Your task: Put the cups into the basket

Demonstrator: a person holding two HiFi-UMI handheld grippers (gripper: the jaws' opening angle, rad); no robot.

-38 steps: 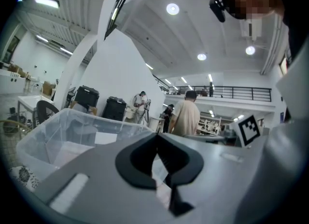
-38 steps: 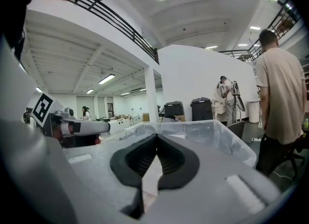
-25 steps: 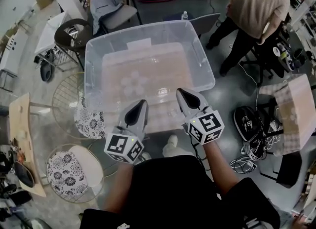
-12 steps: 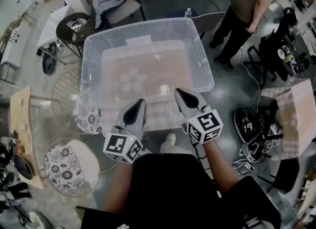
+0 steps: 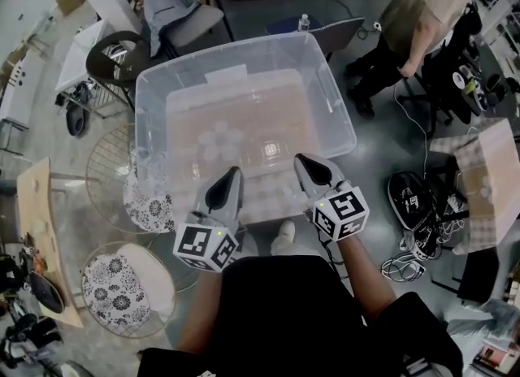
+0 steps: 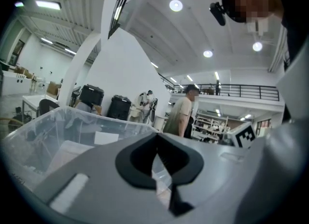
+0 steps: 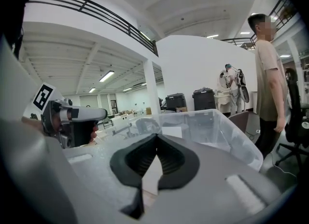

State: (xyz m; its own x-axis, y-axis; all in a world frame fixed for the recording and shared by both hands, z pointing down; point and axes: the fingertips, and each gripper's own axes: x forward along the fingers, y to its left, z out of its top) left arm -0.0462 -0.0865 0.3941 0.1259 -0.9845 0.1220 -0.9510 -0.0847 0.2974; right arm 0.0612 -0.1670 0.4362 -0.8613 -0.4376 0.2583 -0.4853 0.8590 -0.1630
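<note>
A big clear plastic bin (image 5: 333,115) stands in front of me; it serves as the basket. Through its walls I make out several faint clear cups (image 5: 215,138) on its bottom and another glint (image 5: 270,149) nearer the front. My left gripper (image 5: 230,175) hovers at the bin's near rim, shut and empty. The right gripper (image 5: 303,161) is beside it, also shut with nothing in it. In the left gripper view the jaws (image 6: 157,140) meet in front of the bin wall (image 6: 58,126). The right gripper view shows its jaws (image 7: 155,141) closed, the bin (image 7: 227,136) beyond.
Two wire stools with floral cushions (image 5: 122,284) (image 5: 150,201) stand at the left. A person (image 5: 422,10) stands at the back right by a desk. A black bag and cables (image 5: 410,201) lie on the floor at the right, next to a cardboard box (image 5: 487,176).
Both grippers stay shut and almost still at the bin's near rim. The person at the back right has shifted position.
</note>
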